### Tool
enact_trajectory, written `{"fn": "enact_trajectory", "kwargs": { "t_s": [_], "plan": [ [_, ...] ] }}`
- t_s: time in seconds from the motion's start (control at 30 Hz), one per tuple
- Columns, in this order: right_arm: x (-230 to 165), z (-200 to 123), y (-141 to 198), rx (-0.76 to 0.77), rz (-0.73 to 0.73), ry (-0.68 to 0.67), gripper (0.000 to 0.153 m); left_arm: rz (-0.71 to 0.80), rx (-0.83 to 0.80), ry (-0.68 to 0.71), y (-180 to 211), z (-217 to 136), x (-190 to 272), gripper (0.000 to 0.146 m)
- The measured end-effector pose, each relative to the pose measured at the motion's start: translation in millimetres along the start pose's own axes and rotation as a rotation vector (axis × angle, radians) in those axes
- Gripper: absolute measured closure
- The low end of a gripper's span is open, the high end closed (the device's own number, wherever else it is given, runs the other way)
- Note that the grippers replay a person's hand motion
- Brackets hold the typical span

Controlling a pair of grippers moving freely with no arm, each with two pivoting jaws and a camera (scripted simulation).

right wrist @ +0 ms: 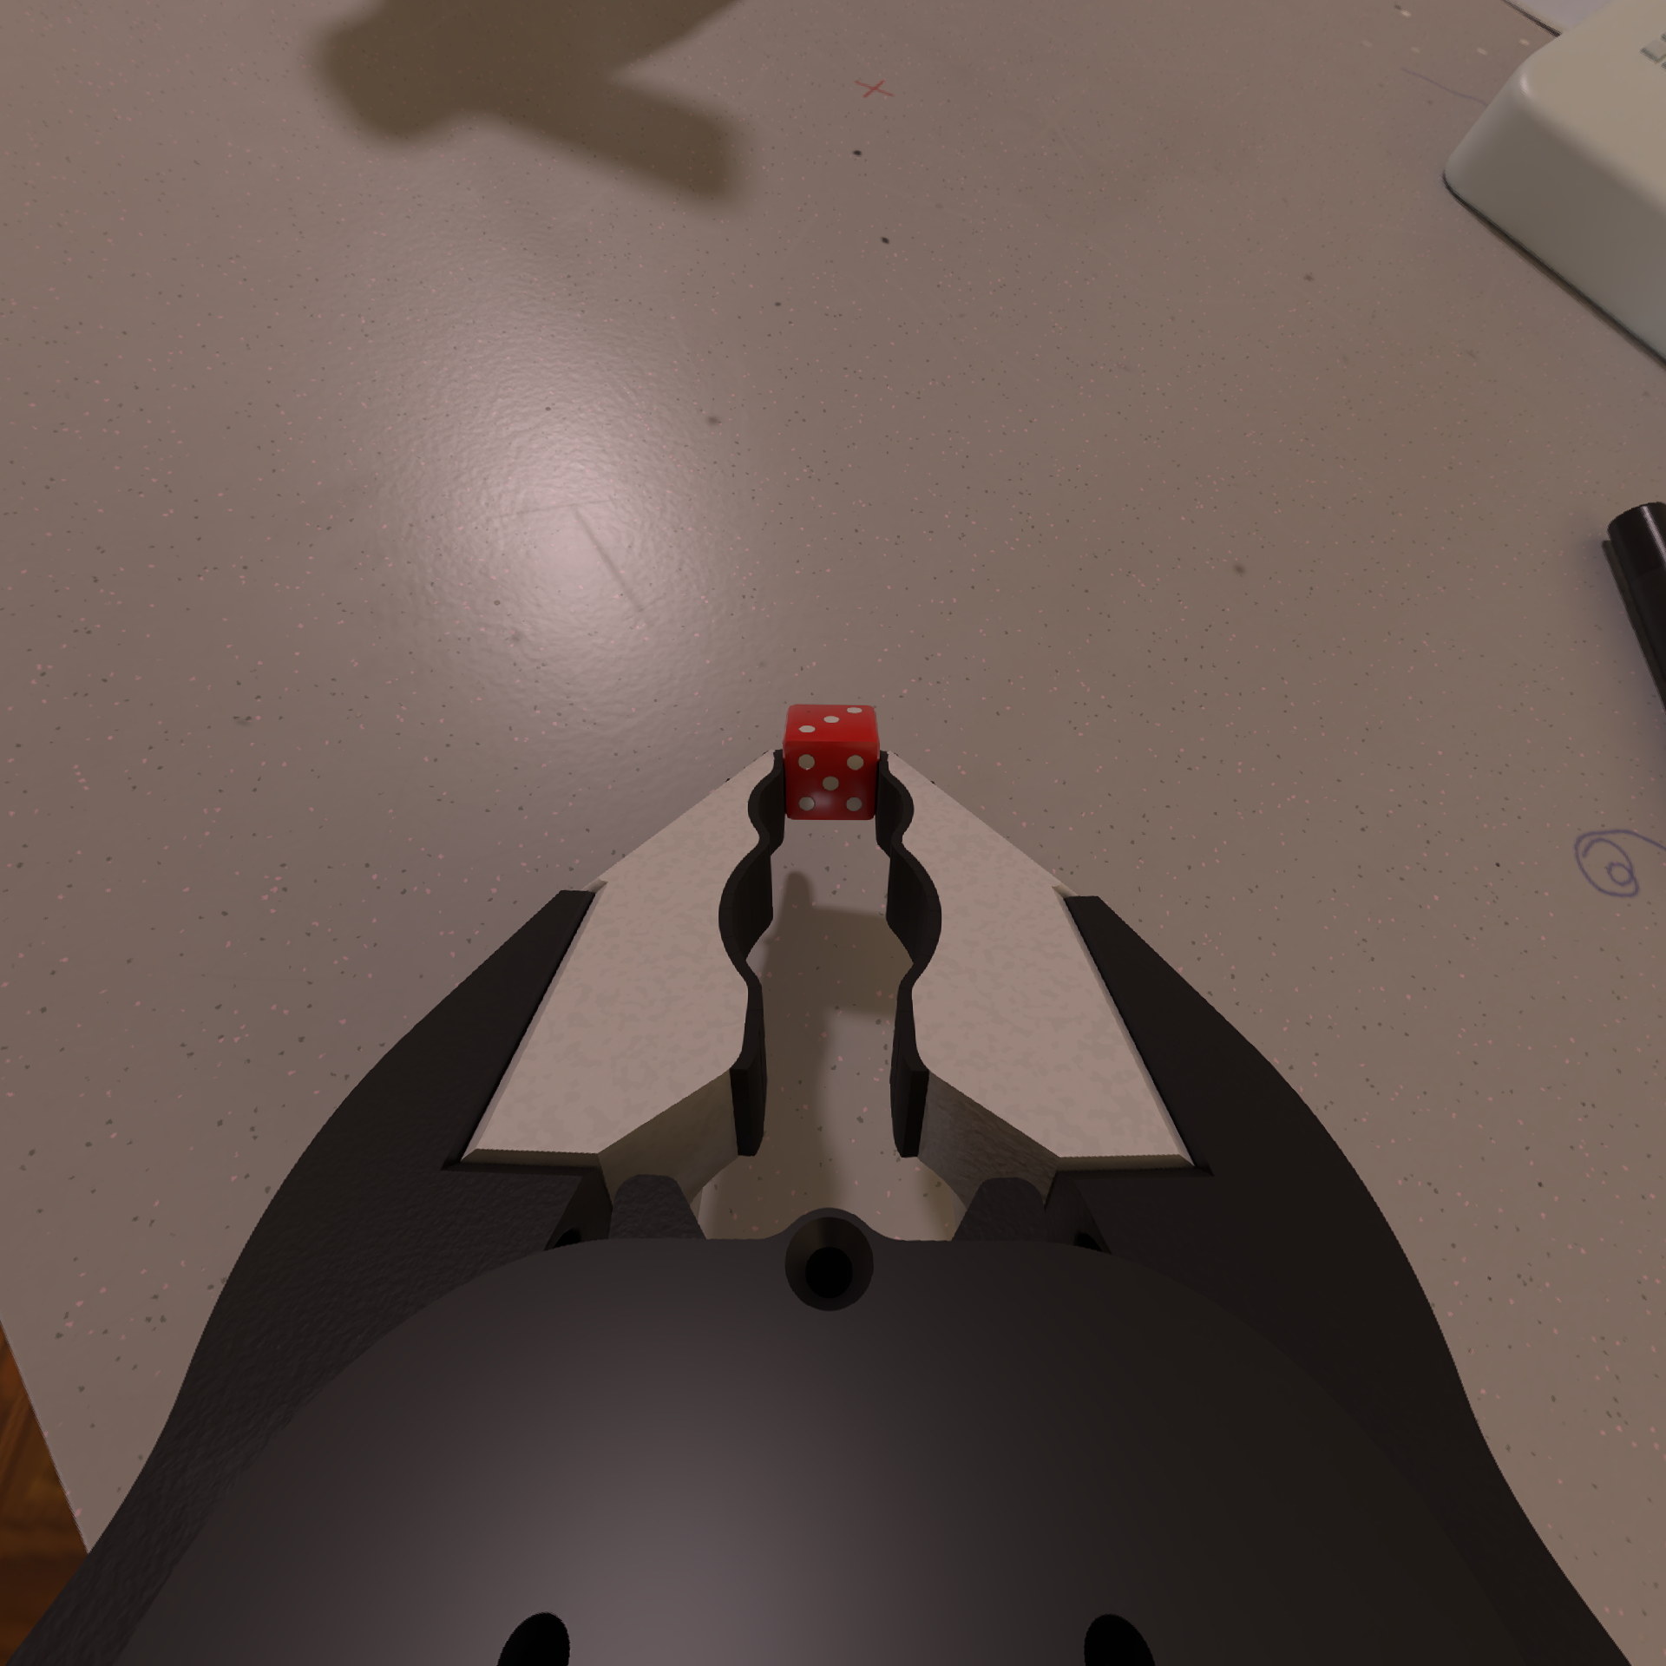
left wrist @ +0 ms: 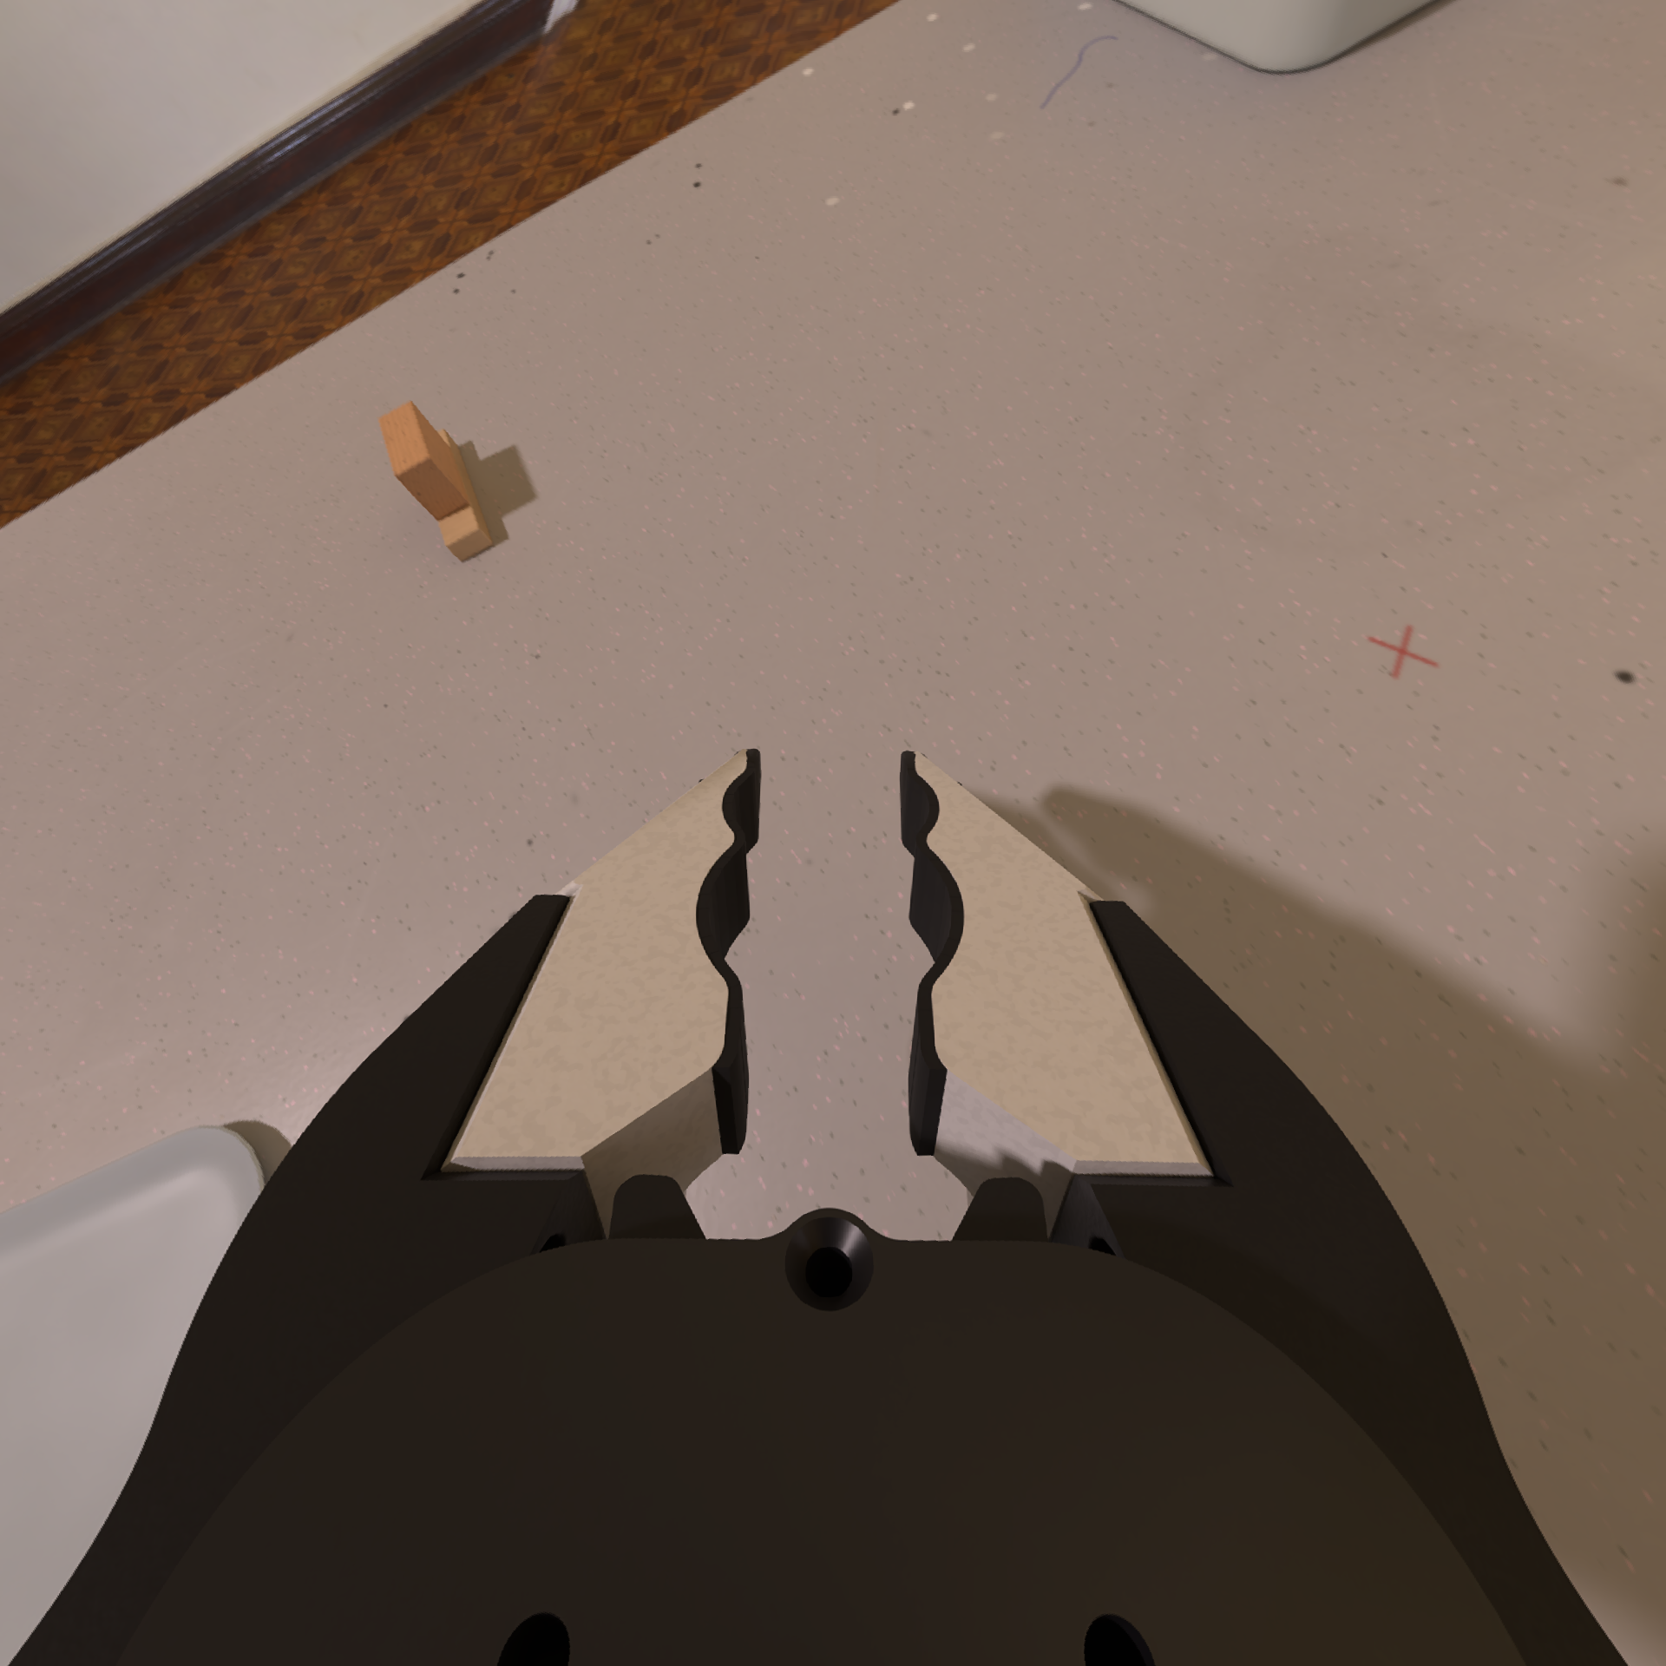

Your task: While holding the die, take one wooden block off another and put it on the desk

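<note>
The right gripper [right wrist: 830,766] is clenching the red die [right wrist: 830,762] between its very fingertips, the cube sitting at the outermost notch with its upper half poking past the tips. It is being carried clear of the desk [right wrist: 451,451], judging by the shadow lying under the jaws. Holding it out at the tips is probably a thin grasp, so that side is best kept quiet while the other works.

The left gripper [left wrist: 830,766] is hanging released, its jaws standing apart with only speckled desk showing between them (nothing is in its grasp). It is pointing forward over bare surface, with a pale rounded object [left wrist: 108,1280] lying just beside its near left flank.

Farther out and well to the left, the two wooden blocks [left wrist: 439,482] are sitting near the desk's far edge: the upper block [left wrist: 422,460] is resting crosswise on the lower block [left wrist: 469,534], overhanging it. That overhang is likely offering free faces for a pinch. The unstacking is not yet begun; the free claw would need to swing left and forward. A small red cross [left wrist: 1402,653] is marking the desk to the right, and a cream-coloured casing [left wrist: 1298,36] is sitting at the far edge.
</note>
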State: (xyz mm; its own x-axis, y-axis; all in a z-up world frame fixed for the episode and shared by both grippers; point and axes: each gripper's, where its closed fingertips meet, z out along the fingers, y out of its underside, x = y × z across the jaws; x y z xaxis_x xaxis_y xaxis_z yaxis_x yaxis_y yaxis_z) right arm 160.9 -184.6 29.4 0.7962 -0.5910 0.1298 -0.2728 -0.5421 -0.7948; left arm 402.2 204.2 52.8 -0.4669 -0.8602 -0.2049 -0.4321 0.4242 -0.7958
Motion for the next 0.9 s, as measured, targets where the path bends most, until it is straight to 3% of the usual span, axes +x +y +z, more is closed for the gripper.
{"fn": "enact_trajectory", "kwargs": {
  "t_s": [0.2, 0.4, 0.77, 0.9],
  "plan": [
    [0.1, 1.3, 1.7, -0.007, 0.004, -0.002, 0.134, -0.076, 0.025, -0.079, -23.8, 26.7, -36.3, 0.095],
    [2.6, 3.5, 5.3, -0.018, 0.020, -0.001, 0.134, -0.221, 0.023, -0.199, -32.9, 79.5, -89.2, 0.081],
    [8.3, 5.5, 4.5, 0.003, 0.066, -0.013, 0.134, -0.314, -0.082, -0.308, -39.9, 149.9, -144.2, 0.079],
    [8.7, 5.7, 4.4, 0.008, 0.077, -0.019, 0.134, -0.336, -0.130, -0.316, -39.6, 164.0, -152.5, 0.087]
  ]
}}
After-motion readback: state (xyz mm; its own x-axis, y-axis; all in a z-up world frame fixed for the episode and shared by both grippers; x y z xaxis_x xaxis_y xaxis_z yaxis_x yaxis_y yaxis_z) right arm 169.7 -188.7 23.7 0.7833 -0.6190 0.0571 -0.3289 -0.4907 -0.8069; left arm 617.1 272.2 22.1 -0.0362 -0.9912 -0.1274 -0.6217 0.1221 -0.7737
